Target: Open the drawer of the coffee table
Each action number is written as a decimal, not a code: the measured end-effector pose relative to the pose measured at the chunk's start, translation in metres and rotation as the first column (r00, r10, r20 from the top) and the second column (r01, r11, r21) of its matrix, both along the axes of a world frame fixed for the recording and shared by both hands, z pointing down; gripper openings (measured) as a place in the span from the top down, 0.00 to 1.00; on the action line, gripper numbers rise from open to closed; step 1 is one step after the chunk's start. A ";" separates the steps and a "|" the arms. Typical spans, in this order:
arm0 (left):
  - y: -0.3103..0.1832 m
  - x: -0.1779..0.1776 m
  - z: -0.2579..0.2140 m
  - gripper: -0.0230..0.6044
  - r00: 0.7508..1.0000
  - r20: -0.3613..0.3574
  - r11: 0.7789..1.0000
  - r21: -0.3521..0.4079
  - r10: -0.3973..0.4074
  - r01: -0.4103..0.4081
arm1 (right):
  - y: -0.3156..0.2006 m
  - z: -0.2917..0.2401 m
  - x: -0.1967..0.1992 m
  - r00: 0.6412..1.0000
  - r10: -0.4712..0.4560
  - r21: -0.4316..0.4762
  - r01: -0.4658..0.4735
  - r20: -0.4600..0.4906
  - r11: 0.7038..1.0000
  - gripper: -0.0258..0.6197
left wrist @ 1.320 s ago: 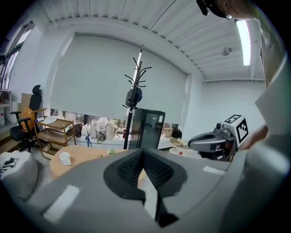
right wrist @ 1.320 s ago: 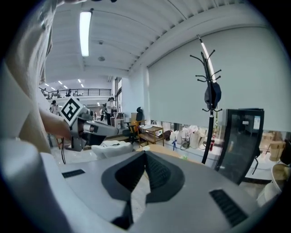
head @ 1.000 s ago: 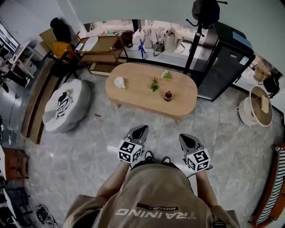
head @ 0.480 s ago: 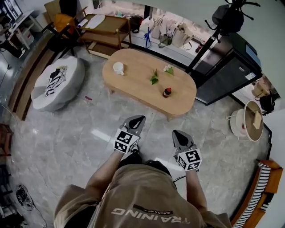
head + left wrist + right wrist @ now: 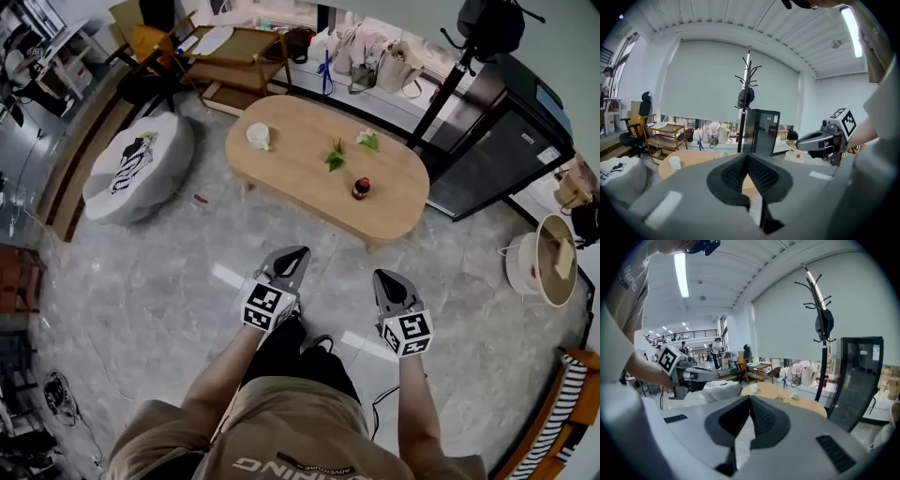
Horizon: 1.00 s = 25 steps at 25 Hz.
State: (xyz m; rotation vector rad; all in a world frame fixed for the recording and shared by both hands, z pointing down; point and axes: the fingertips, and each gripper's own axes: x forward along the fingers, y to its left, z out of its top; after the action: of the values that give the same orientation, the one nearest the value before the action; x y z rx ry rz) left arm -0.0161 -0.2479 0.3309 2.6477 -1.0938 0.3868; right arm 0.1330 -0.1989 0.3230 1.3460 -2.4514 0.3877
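The oval wooden coffee table (image 5: 309,187) stands on the grey marble floor ahead of me. It carries a white cup (image 5: 257,136), two small green sprigs (image 5: 336,157) and a small dark bottle (image 5: 360,188). No drawer front shows in any view. My left gripper (image 5: 294,253) and right gripper (image 5: 384,277) hang side by side over the floor, short of the table's near edge, both pointing at it. Each has its jaws shut with nothing between them. The table top (image 5: 691,160) also shows beyond the left gripper (image 5: 747,155), and the right gripper (image 5: 750,398) likewise looks at the table (image 5: 806,405).
A grey round pouf (image 5: 139,167) lies left of the table. A wooden trolley (image 5: 234,56) and bags stand behind it. A coat stand (image 5: 450,80) and a black cabinet (image 5: 506,155) are at the right, with a round white basket (image 5: 548,248) further right.
The head view has swung, so the table now sits a little higher and further right in the picture. Both grippers have sunk slightly, still side by side and shut.
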 end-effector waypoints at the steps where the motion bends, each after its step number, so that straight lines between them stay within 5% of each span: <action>1: -0.001 0.004 0.006 0.97 1.000 0.012 1.000 0.010 -0.008 0.008 | -0.001 0.010 0.006 1.000 0.015 -0.005 -0.015 0.010 1.000 0.96; 5: -0.006 0.017 0.027 0.97 0.998 0.053 0.998 0.062 -0.025 0.022 | 0.005 0.048 0.025 0.993 0.102 -0.027 -0.101 0.063 0.995 0.96; 9: -0.009 0.032 0.046 0.97 0.991 0.130 0.993 0.114 0.003 -0.018 | 0.010 0.076 0.029 0.995 0.088 -0.030 -0.087 0.051 0.996 0.96; 15: -0.018 0.031 0.080 0.97 0.992 0.122 0.994 0.108 0.016 -0.029 | -0.008 0.118 0.031 0.992 0.094 -0.002 -0.094 0.081 0.996 0.96; 25: -0.041 0.017 0.227 0.97 0.985 0.173 0.993 0.113 0.024 -0.044 | -0.048 0.237 0.016 0.998 0.013 0.064 -0.017 0.057 0.998 0.96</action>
State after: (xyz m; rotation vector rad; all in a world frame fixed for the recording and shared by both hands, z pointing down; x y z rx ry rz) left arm 0.0004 -0.2887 0.5582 2.7812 -1.1548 0.5842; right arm 0.1493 -0.2468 0.5596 1.3989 -2.5211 0.3580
